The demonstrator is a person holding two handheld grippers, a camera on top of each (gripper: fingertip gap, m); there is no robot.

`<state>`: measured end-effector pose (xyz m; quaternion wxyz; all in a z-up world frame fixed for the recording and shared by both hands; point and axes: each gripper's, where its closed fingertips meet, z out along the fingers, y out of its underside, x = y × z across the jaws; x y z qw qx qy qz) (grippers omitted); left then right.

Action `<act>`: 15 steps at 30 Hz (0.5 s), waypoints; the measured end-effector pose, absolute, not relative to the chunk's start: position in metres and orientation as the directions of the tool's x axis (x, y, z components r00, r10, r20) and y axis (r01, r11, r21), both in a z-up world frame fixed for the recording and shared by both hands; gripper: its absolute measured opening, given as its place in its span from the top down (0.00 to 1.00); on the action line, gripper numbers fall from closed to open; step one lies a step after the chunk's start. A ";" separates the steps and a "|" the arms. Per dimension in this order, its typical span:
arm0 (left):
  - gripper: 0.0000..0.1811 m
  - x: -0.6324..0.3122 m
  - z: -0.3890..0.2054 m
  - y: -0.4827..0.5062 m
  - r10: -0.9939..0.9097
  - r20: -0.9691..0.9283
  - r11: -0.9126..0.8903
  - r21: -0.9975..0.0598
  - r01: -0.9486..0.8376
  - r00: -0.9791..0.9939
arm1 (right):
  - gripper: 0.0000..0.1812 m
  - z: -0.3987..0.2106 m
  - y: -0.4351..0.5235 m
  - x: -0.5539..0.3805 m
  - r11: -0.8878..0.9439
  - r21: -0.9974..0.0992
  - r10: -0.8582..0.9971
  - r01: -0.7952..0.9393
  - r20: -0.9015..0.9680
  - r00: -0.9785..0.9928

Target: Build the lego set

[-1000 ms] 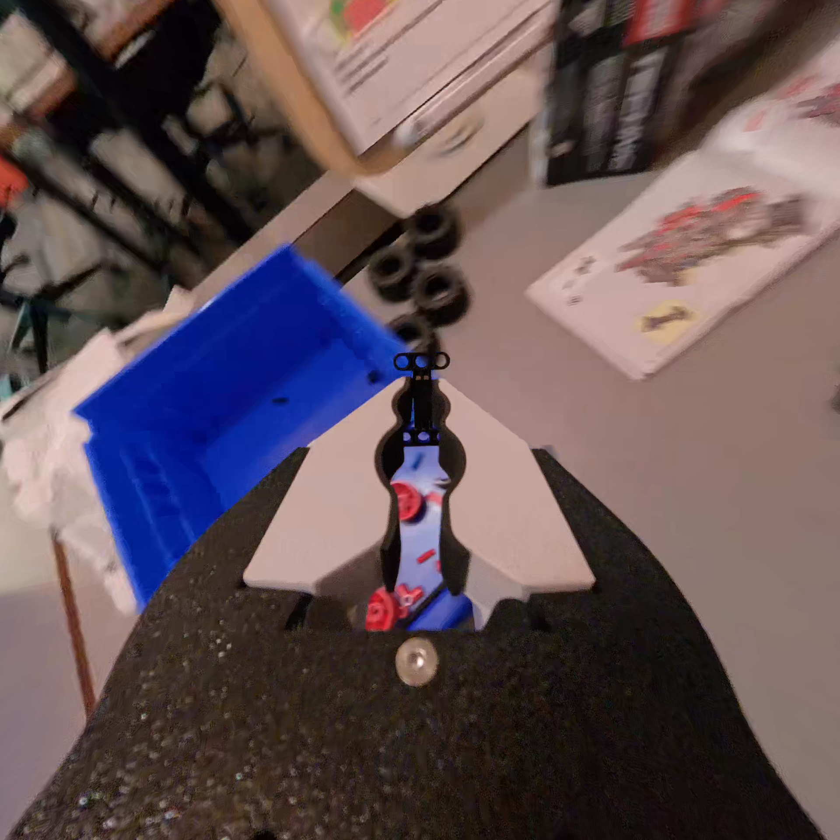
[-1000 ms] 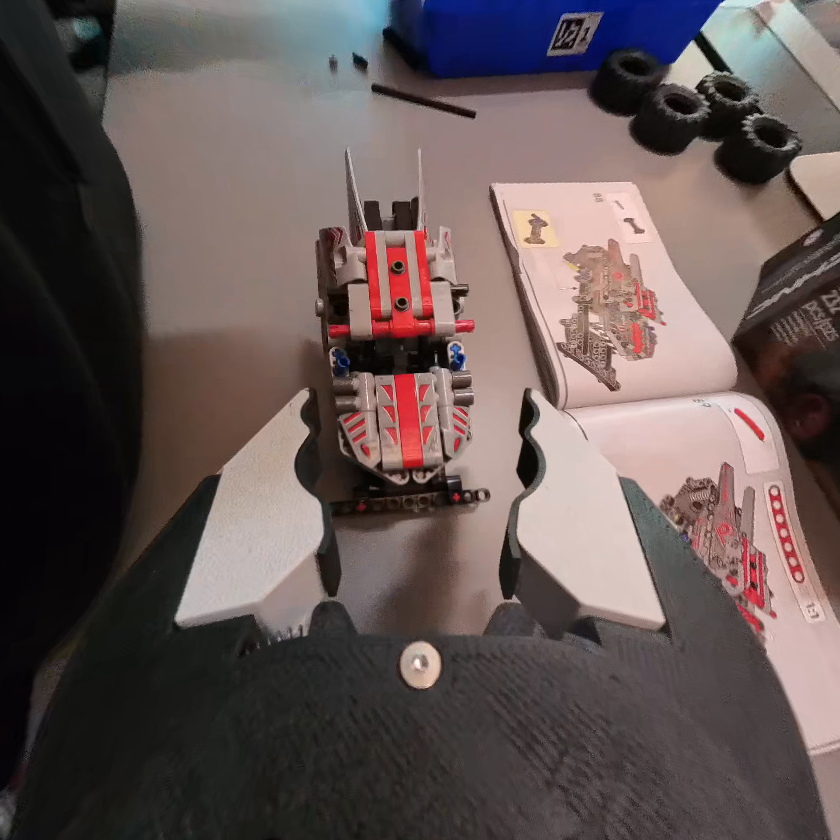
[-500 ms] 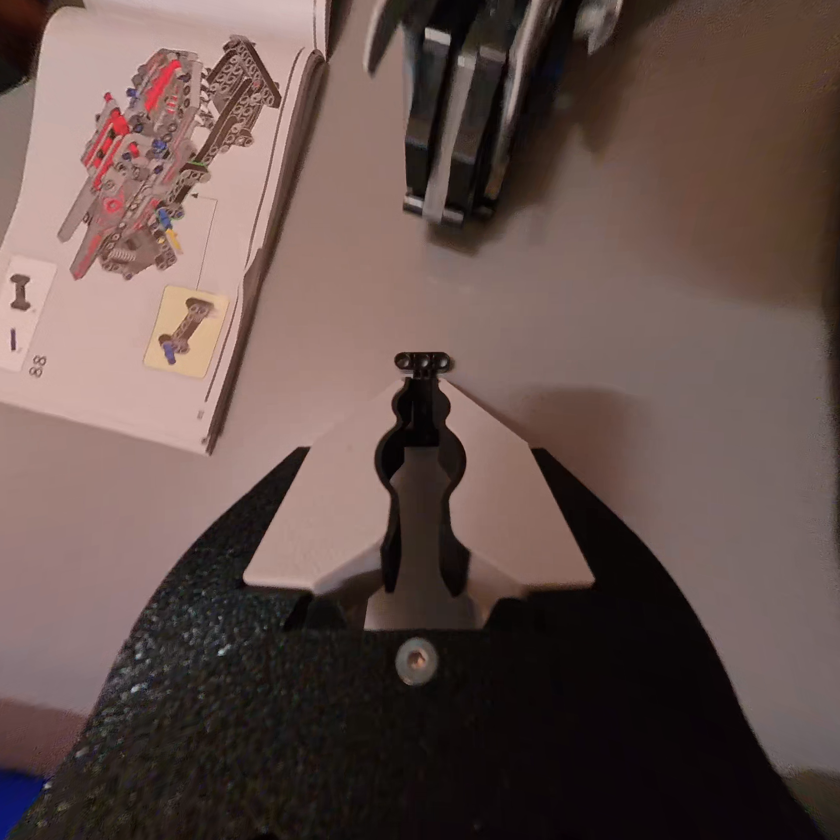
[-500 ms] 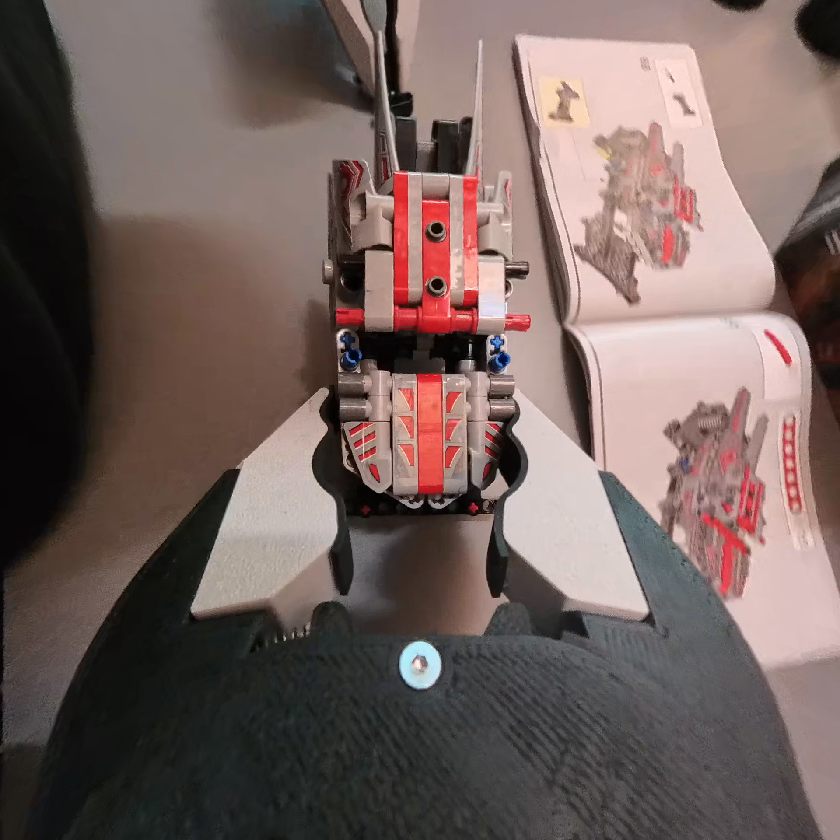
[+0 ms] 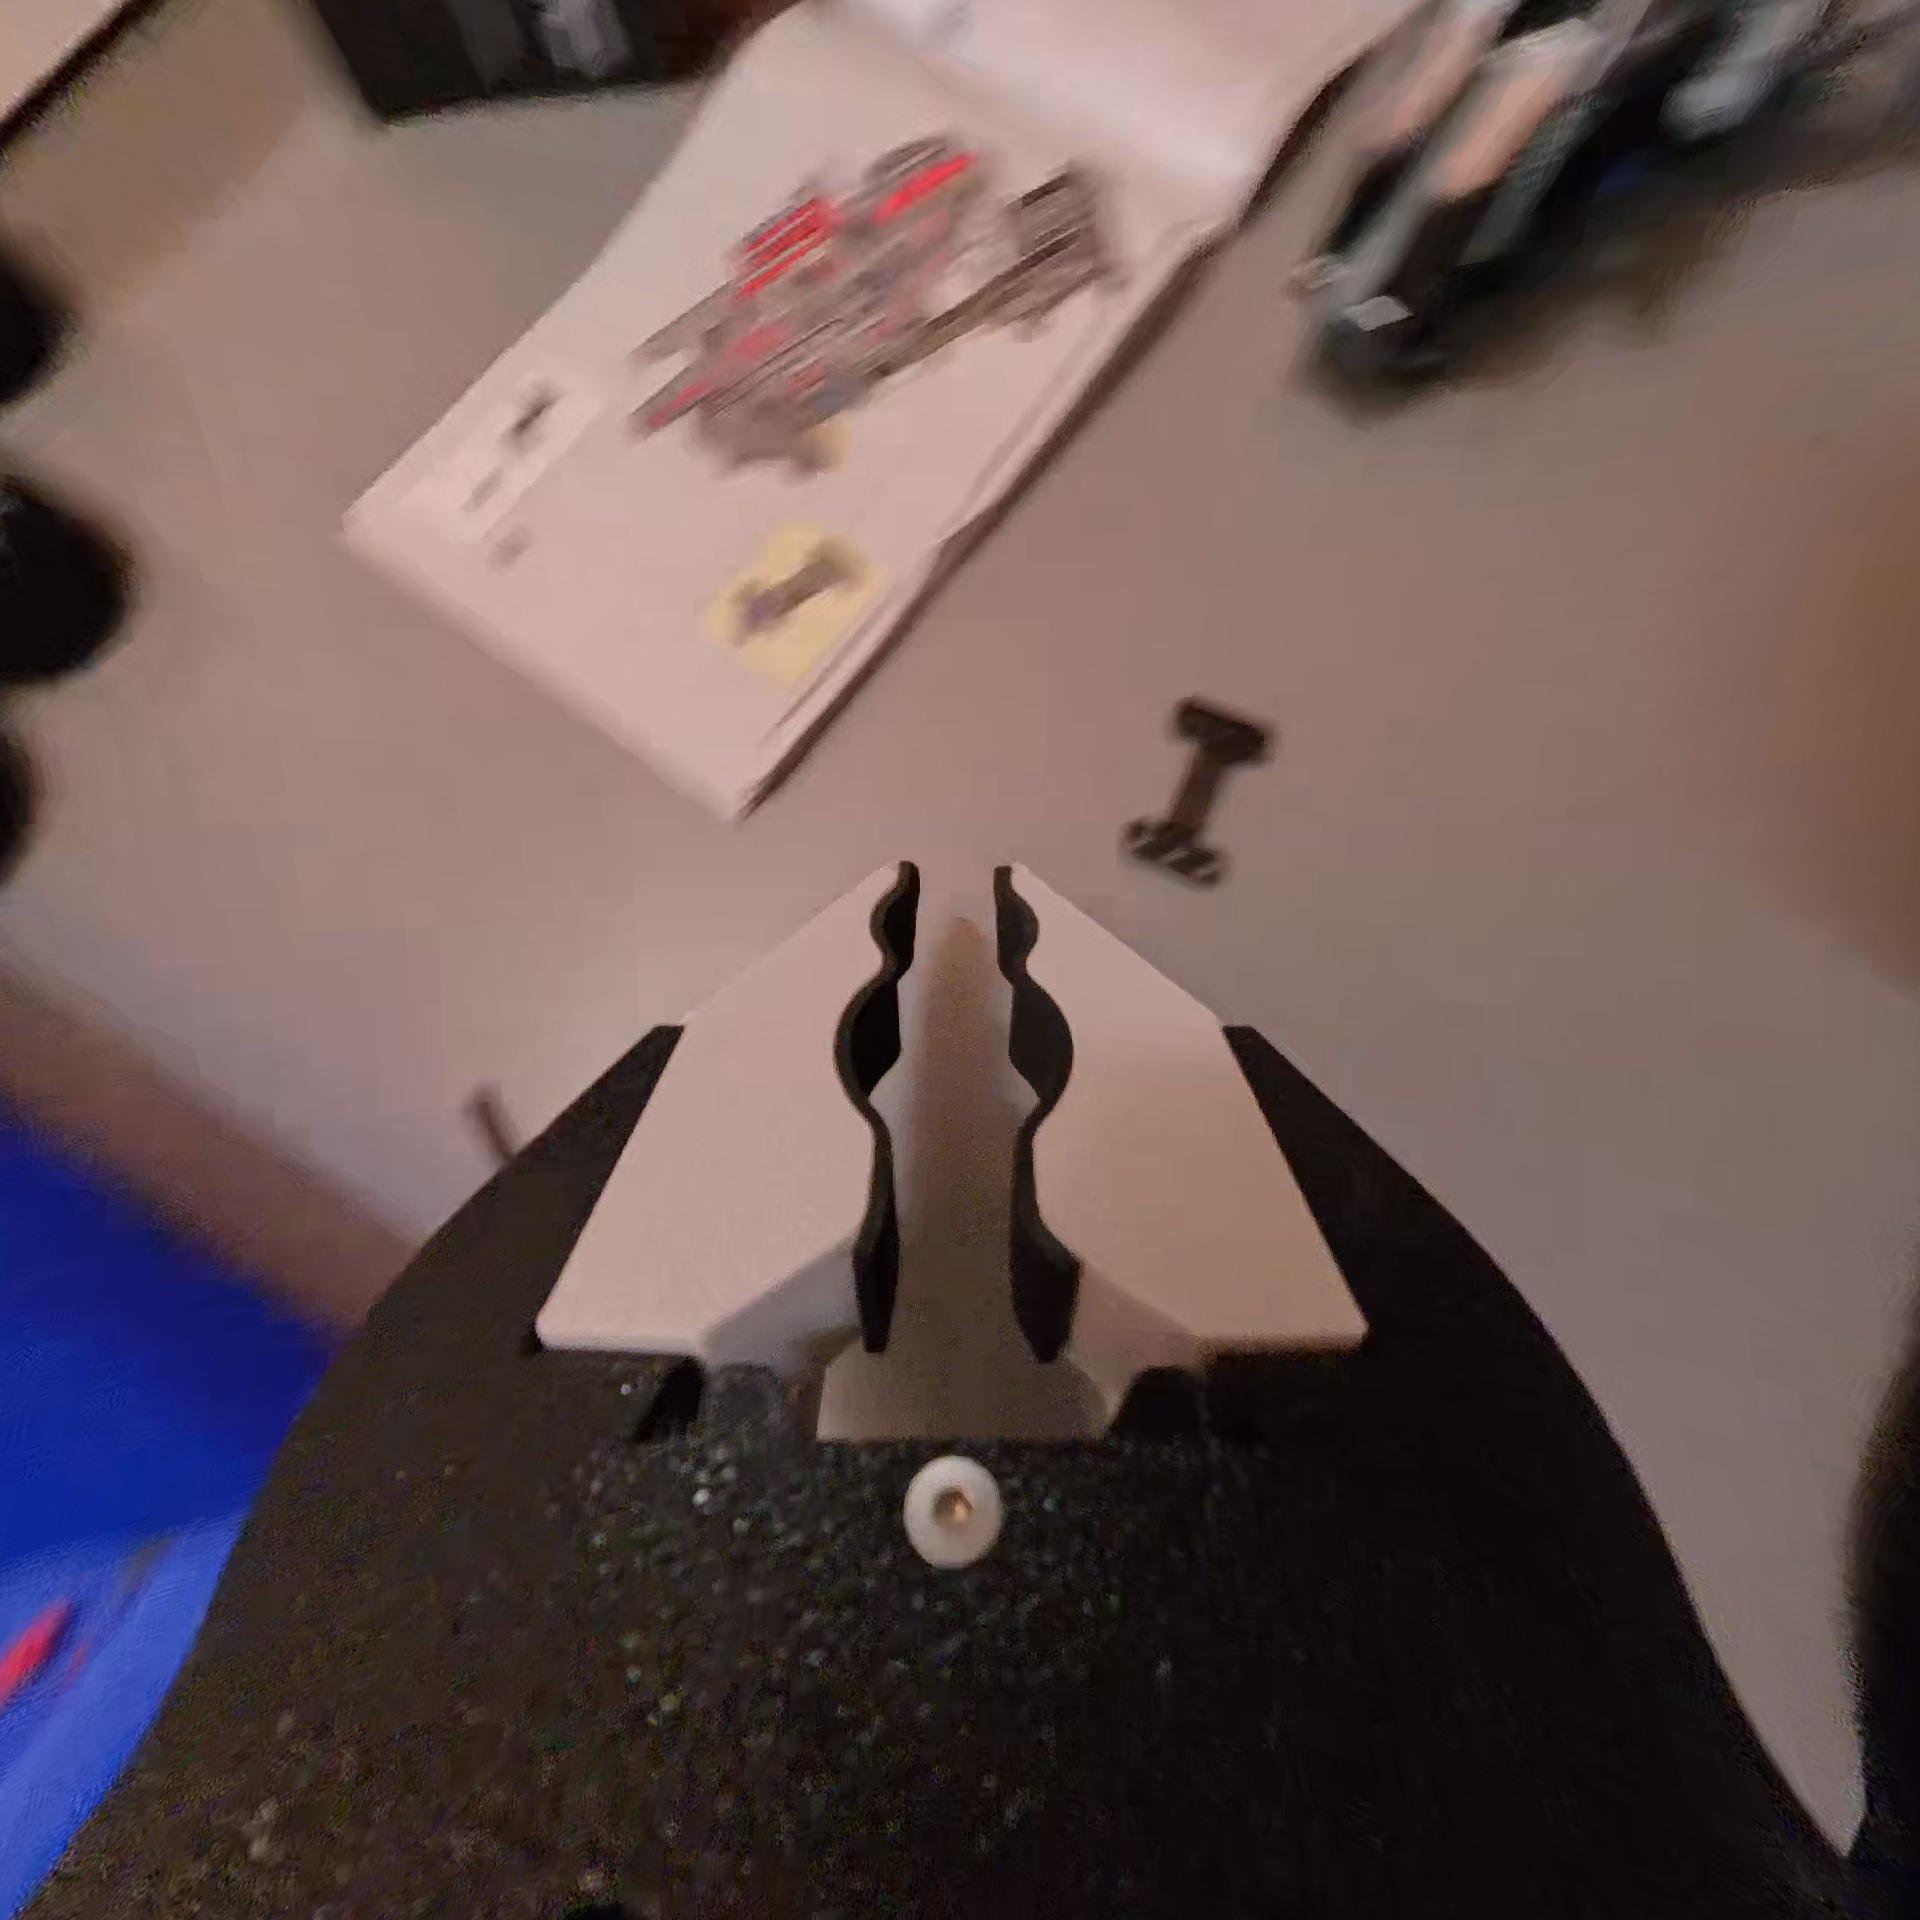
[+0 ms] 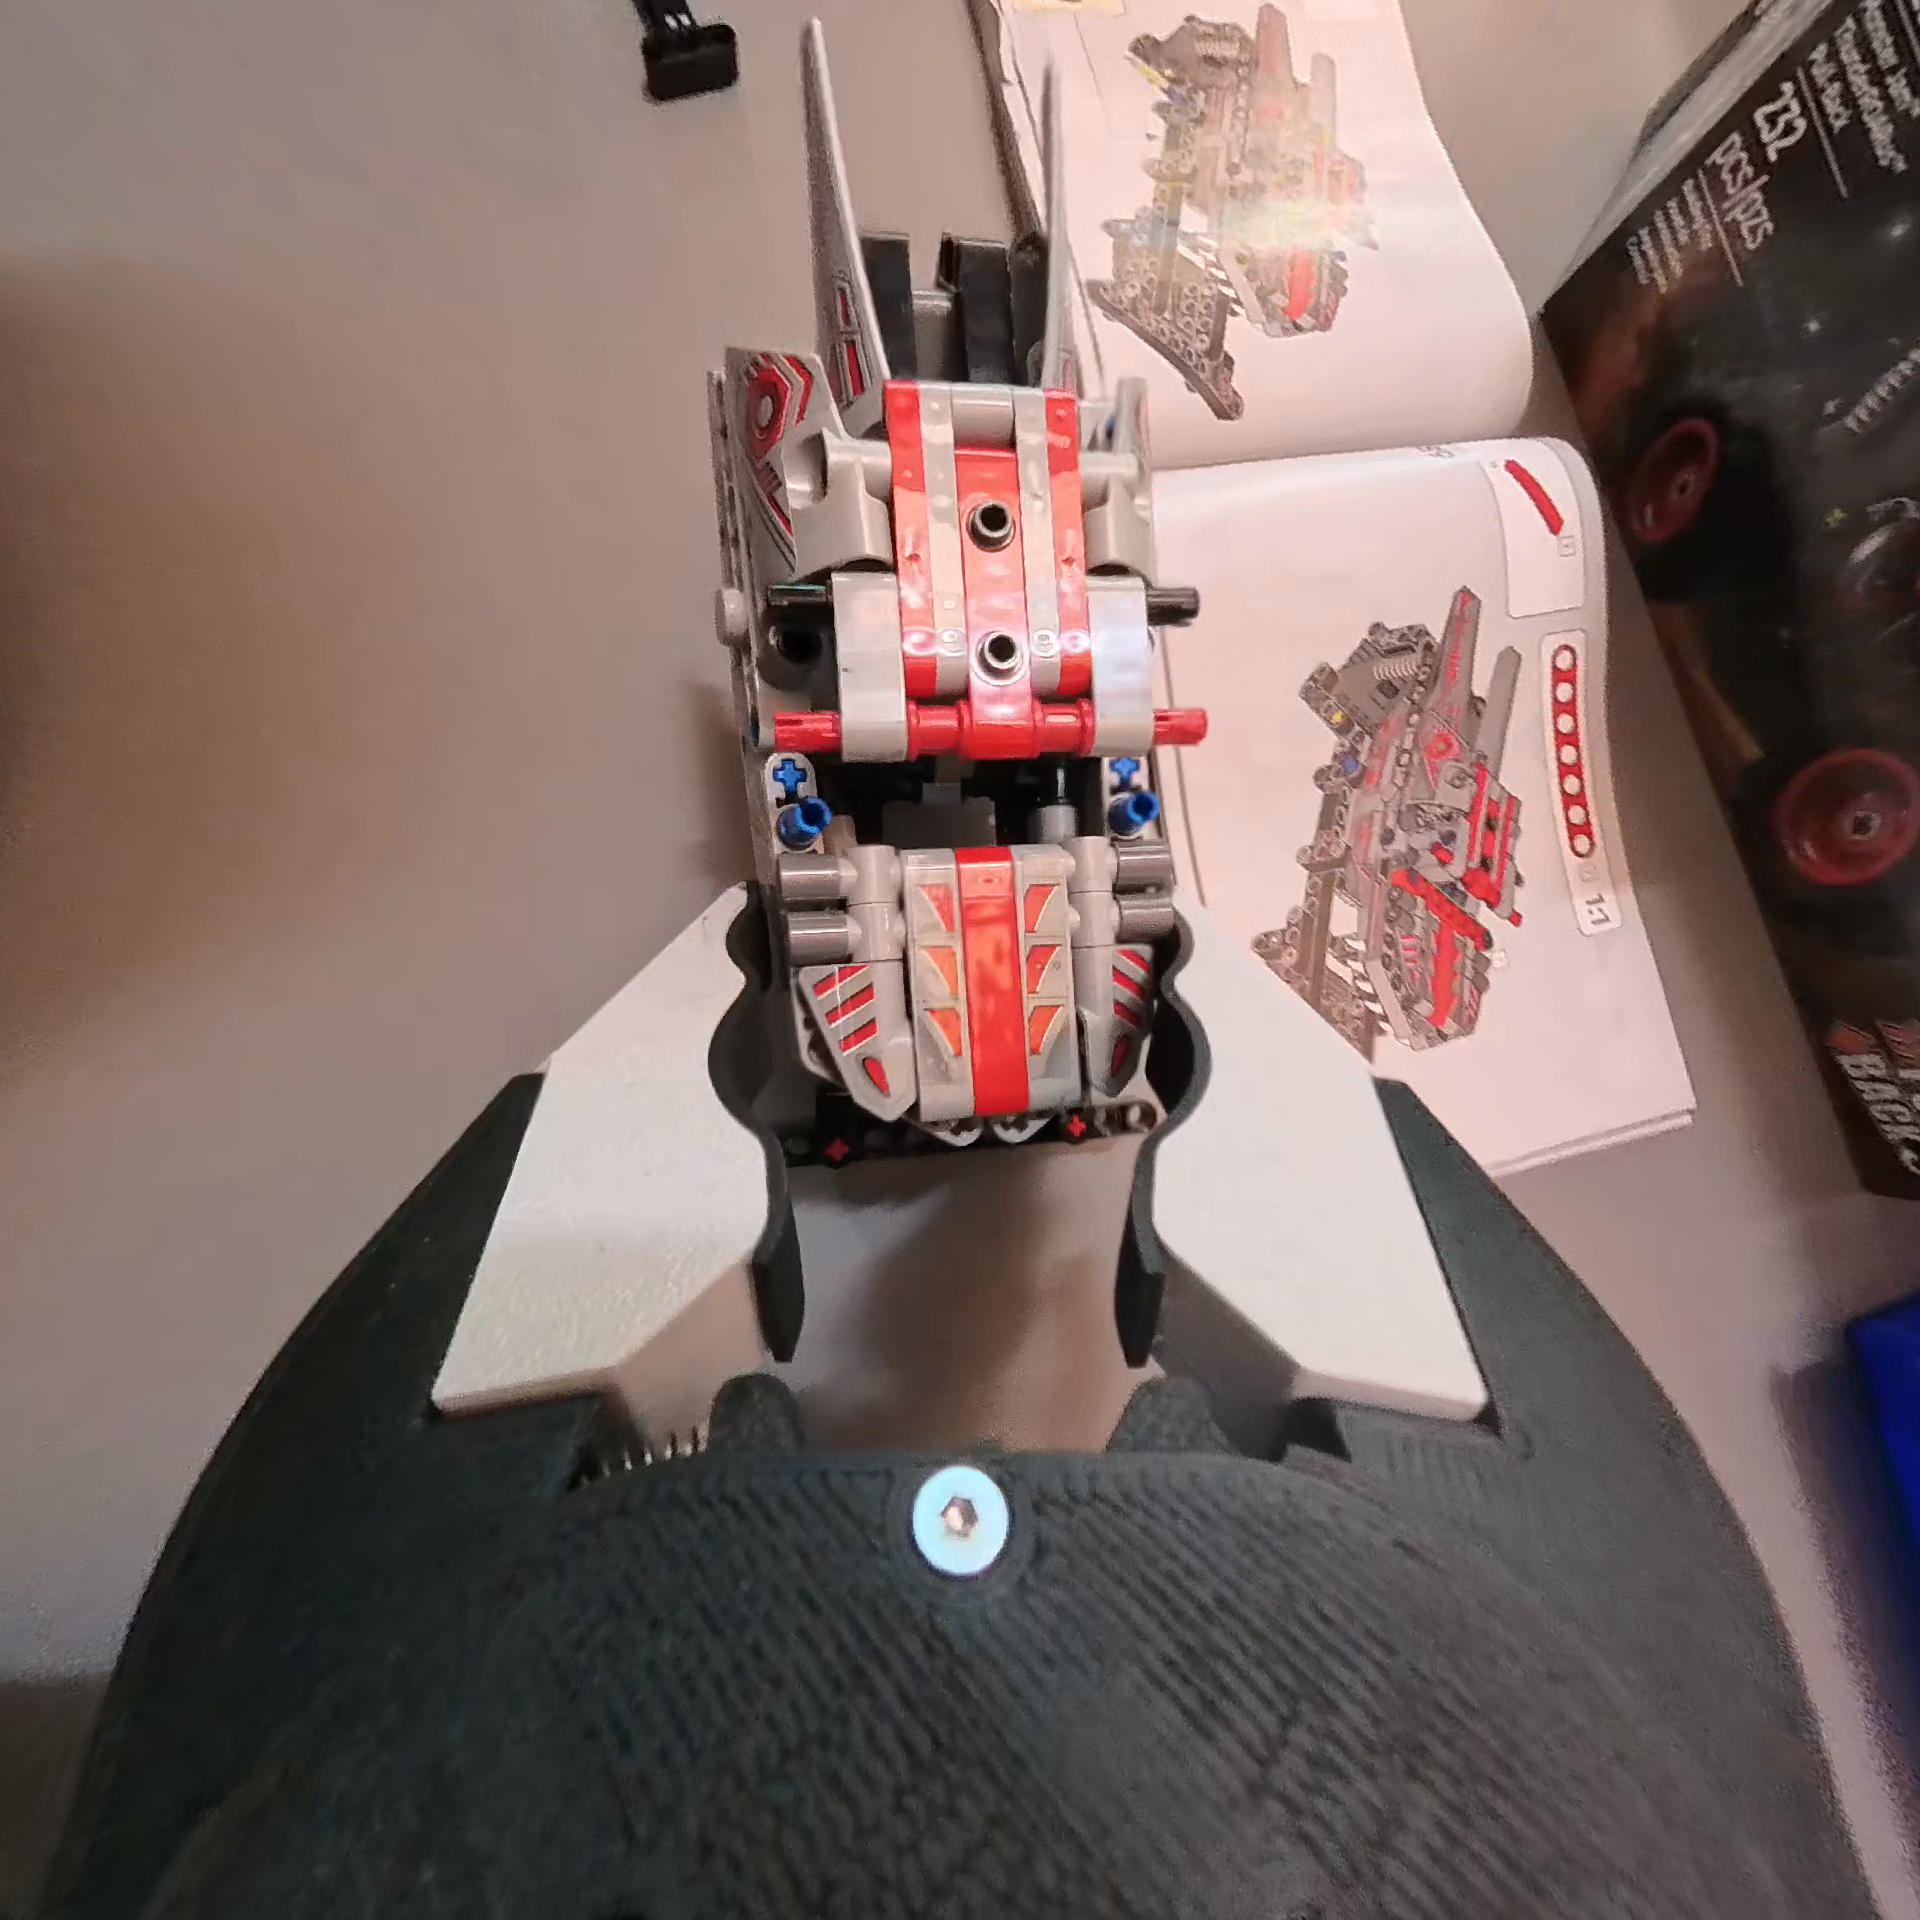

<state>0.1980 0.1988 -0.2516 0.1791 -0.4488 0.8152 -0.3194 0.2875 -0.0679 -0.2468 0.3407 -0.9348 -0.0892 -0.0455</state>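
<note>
Right gripper (image 6: 961, 997) first: its two grey fingers (image 6: 623, 1174) sit either side of the nose of the red-and-grey lego vehicle (image 6: 961, 727), clamped on the front end, with the dark bumper beam lying between them. The model runs straight away from the camera along the table (image 6: 312, 623), tail fins pointing to the far edge. Just right of it lies the open instruction booklet (image 6: 1403, 727), and beyond that, at the right border, the dark set box (image 6: 1766, 520). A corner of a blue bin (image 6: 1886, 1382) peeks in low on the right.

Over to the left gripper (image 5: 956, 883): jaws slightly parted, a narrow gap between the tips, nothing in them. Just ahead and to the right, a small black H-shaped piece (image 5: 1195, 790) lies loose on the table, clear of the fingertips. Further out, the booklet (image 5: 790, 436) again, badly smeared by motion; the dark blur at top right is probably the vehicle (image 5: 1507, 208).
</note>
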 end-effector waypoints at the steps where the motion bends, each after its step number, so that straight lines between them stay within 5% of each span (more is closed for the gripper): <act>1: 0.93 0.195 -0.253 0.217 -0.890 -0.040 0.364 -0.660 -0.657 -0.454 | 0.60 -0.246 -0.070 0.290 -0.763 -0.617 0.125 0.193 0.152 0.980; 8: 0.92 0.161 -0.251 0.284 -0.994 -0.097 0.108 -0.693 -0.712 -0.056 | 0.57 -0.177 -0.070 0.281 -0.639 -0.743 0.028 0.199 0.237 0.971; 15: 0.96 0.144 -0.221 0.327 -0.981 -0.178 0.094 -0.781 -0.617 0.075 | 0.71 -0.127 0.018 0.202 -0.388 -0.878 0.124 0.281 0.252 0.960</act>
